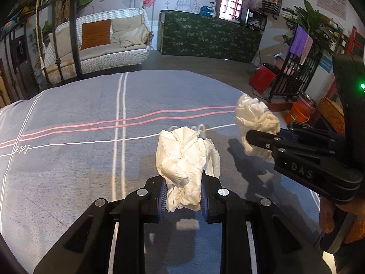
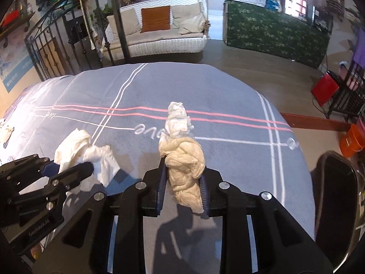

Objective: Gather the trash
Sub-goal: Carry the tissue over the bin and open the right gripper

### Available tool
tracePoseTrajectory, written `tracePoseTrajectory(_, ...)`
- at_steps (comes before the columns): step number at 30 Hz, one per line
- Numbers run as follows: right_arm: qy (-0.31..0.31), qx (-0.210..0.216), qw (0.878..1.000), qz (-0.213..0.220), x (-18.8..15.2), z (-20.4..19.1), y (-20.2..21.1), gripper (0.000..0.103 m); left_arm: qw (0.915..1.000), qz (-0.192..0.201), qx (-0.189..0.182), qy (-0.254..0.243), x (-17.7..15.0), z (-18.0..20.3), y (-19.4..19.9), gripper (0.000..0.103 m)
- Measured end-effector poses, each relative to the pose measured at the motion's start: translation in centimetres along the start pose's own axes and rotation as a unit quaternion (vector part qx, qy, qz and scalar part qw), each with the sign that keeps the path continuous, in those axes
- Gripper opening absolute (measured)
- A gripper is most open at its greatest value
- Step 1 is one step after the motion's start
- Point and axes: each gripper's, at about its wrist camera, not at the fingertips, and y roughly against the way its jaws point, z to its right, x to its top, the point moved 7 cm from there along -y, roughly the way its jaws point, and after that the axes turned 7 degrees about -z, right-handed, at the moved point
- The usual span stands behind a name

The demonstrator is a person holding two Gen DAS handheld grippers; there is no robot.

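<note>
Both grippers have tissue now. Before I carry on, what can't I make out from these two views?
- Bin: right wrist view, dark container cut off at the right edge; its inside is not visible.
- More trash: white scraps at the left edge of the right wrist view, cut off, too small to identify.
- Bedspread under the left gripper and right gripper: hidden by both tissue wads and the fingers.

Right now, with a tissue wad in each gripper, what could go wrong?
The left gripper pinches only the low end of its tissue wad, so the loose top could tear or slip. The right gripper holds a tall tissue clump whose white upper part looks barely attached; it might drop onto the bedspread.
</note>
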Motion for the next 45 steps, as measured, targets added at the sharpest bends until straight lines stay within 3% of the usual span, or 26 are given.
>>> tracePoseTrajectory(6, -0.03, -0.043, 0.998, 0.019, -3.3, 3.9, 2.8, 0.026, 0.9991, 0.003, -0.019, -0.037, 0.1, 3.7, 0.1, 0.024)
tracePoseTrajectory(13, -0.096, -0.063, 0.993, 0.035, -7.1, 9.1, 5.6, 0.026, 0.9962, 0.005, -0.041, -0.077, -0.2, 8.0, 0.2, 0.024)
tracePoseTrajectory(25, -0.222, -0.138, 0.964, 0.056, -12.8, 20.4, 9.2, 0.026, 0.9849, 0.004, -0.096, -0.144, -0.1, 15.0, -0.1, 0.024)
tracePoseTrajectory(34, -0.265, -0.179, 0.947, 0.04, -15.1, 26.0, 8.5, 0.026, 0.9729, 0.002, -0.124, -0.195, -1.0, 20.8, -0.6, 0.024)
tracePoseTrajectory(44, -0.291, -0.175, 0.94, 0.002, -16.5, 29.5, 4.8, 0.028, 0.9657, -0.01, -0.142, -0.217, -1.9, 23.0, -1.2, 0.024)
tracePoseTrajectory(45, -0.294, -0.175, 0.94, 0.003, -16.5, 29.6, 4.6, 0.032, 0.9655, -0.01, -0.142, -0.218, -1.9, 23.1, -1.3, 0.024)
